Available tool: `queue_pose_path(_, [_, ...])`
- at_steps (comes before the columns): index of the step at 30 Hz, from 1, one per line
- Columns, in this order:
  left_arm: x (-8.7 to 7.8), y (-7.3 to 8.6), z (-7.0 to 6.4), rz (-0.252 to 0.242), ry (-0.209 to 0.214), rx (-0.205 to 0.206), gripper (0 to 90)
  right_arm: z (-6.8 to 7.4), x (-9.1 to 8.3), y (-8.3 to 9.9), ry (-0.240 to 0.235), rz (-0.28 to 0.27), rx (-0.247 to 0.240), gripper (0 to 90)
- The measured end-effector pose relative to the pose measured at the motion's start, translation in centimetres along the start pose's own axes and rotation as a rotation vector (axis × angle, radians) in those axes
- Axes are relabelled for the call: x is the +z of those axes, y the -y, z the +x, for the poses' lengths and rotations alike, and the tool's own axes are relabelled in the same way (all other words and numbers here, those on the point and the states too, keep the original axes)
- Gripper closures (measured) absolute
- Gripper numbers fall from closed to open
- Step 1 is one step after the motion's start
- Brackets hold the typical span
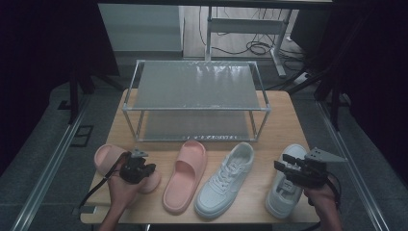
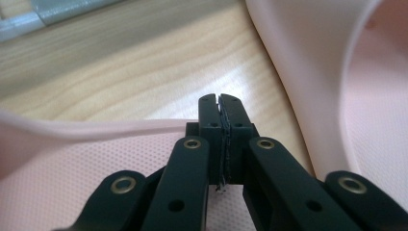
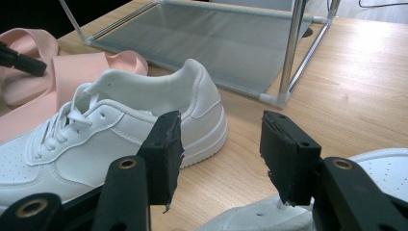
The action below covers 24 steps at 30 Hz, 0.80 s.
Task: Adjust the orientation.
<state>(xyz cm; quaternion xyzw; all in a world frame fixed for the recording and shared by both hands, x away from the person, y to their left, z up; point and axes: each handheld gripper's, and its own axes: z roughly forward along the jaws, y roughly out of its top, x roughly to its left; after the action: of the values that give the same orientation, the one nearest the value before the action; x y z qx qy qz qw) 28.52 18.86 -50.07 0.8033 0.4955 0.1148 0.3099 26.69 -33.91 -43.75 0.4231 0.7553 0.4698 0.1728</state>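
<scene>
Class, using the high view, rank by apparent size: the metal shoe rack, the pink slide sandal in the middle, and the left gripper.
1. Metal two-shelf shoe rack, plainly largest.
2. Pink slide sandal lying in the middle.
3. Black left gripper, smallest, though it sits nearer the camera.

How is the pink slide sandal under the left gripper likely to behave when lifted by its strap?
The pink slide sandal looks like thick moulded foam, so probably light. Its smooth, curved strap may flex and slip in the left gripper. Held at one end, it would likely hang tilted rather than flop.
</scene>
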Motion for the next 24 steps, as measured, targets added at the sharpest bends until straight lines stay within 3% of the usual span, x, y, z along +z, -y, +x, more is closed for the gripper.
queue_pose_path(4, [-0.7,1.1,0.2,-0.015,0.031,-0.023,89.1,0.0,0.0,0.0,0.001,-0.001,-0.004,49.8])
queue_pose_path(8, [-1.3,2.0,-0.2,-0.014,0.020,-0.008,88.8,0.0,-0.1,0.0,0.001,-0.003,-0.002,49.8])
queue_pose_path(12, [-2.3,3.3,0.0,-0.022,0.040,-0.025,88.9,0.0,-0.2,-0.1,0.000,-0.001,-0.003,49.8])
queue_pose_path(24, [-3.7,4.9,-0.3,-0.011,0.014,0.000,88.5,0.1,-0.2,-0.1,0.001,-0.001,-0.004,49.9])
